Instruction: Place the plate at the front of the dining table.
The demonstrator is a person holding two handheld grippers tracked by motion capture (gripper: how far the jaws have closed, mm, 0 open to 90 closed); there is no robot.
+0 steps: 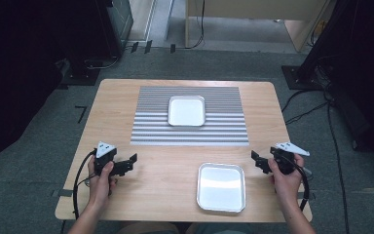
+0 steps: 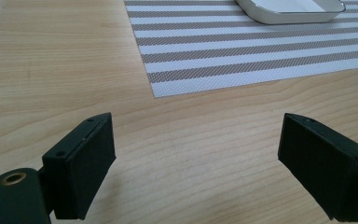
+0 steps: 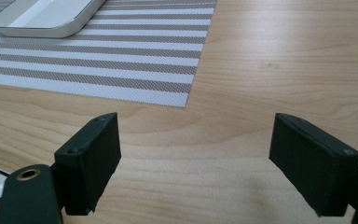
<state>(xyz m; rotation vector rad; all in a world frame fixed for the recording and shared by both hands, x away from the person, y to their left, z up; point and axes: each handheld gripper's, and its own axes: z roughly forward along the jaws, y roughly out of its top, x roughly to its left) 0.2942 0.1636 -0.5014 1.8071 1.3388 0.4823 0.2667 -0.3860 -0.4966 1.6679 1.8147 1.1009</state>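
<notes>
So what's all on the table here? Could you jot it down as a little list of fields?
surface: wooden table
mat: striped placemat, far half of the table
far tray: white tray on the placemat, empty
near tray: metal tray on bare wood, empty
left gripper: jaws open, holding nothing
right gripper: jaws open, holding nothing

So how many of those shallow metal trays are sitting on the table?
2. One shallow square metal tray sits on the grey striped placemat at the far side; the other tray lies on the bare wooden table near the right gripper.

Two black grippers (image 1: 132,160) (image 1: 255,159), flat rectangular fingers (image 2: 81,163), grey three-cornered top plates, trailing black cables, bare forearms.
</notes>
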